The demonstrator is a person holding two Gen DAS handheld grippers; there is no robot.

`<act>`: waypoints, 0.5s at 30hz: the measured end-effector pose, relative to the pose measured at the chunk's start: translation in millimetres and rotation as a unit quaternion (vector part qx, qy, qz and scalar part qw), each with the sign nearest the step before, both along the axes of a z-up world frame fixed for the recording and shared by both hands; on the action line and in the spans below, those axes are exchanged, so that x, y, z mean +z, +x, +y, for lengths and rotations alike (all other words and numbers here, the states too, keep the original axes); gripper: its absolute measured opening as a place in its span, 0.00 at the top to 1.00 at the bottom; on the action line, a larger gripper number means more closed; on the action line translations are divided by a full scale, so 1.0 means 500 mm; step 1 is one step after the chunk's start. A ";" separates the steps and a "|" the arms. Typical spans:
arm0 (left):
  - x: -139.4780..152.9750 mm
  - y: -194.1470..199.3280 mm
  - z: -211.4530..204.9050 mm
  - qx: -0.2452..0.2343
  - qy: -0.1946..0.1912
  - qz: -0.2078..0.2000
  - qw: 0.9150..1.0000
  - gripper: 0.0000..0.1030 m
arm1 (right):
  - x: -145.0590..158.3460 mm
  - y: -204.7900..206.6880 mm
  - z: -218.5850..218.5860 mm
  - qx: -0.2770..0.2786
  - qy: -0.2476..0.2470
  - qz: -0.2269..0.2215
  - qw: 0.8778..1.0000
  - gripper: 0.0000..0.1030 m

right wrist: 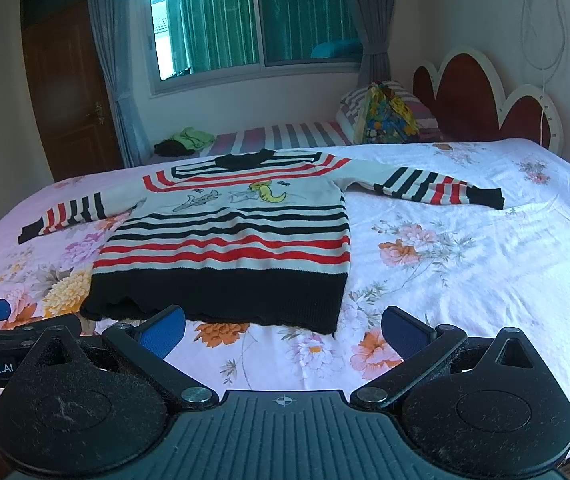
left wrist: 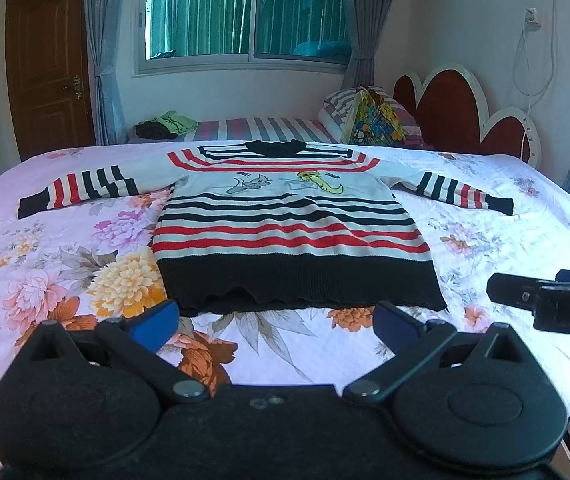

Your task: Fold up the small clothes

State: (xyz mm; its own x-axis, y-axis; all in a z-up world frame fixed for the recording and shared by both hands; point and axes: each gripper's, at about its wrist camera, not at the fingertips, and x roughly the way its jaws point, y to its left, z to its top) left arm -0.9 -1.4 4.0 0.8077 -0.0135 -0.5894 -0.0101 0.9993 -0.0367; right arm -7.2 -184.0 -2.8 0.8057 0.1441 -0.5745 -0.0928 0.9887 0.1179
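A small striped sweater [left wrist: 289,224] in white, red and black, with a cartoon print on the chest, lies flat and face up on the floral bedsheet [left wrist: 65,264], both sleeves spread out to the sides. It also shows in the right wrist view as the sweater [right wrist: 229,248]. My left gripper [left wrist: 279,322] hangs open just in front of the black hem, nothing between its blue pads. My right gripper [right wrist: 283,330] is open too, near the hem's right corner, empty. The right gripper's finger [left wrist: 545,300] pokes in at the right of the left wrist view.
A second bed with a striped sheet [left wrist: 261,128] stands behind, carrying a pile of green and dark clothes [left wrist: 167,125], a pillow and a colourful bag [left wrist: 377,120]. A red headboard [left wrist: 453,108] is at the right, a wooden door [left wrist: 49,76] at the left.
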 end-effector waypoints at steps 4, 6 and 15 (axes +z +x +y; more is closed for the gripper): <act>0.000 0.000 0.000 0.000 0.001 0.001 1.000 0.01 | -0.001 0.000 -0.003 -0.001 0.001 0.001 1.000 0.00; 0.000 -0.001 0.000 0.000 0.003 0.001 1.000 0.01 | -0.001 0.000 -0.003 0.000 0.002 0.000 1.000 0.00; -0.001 0.000 0.001 0.000 0.004 0.003 1.000 0.01 | -0.004 0.001 -0.003 0.000 0.004 0.000 1.000 0.00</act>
State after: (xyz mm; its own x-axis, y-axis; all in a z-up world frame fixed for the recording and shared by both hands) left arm -1.0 -1.1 3.8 0.8044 -0.0089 -0.5941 -0.0107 0.9995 -0.0295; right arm -6.7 -185.6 -4.9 0.8061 0.1484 -0.5729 -0.0931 0.9878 0.1249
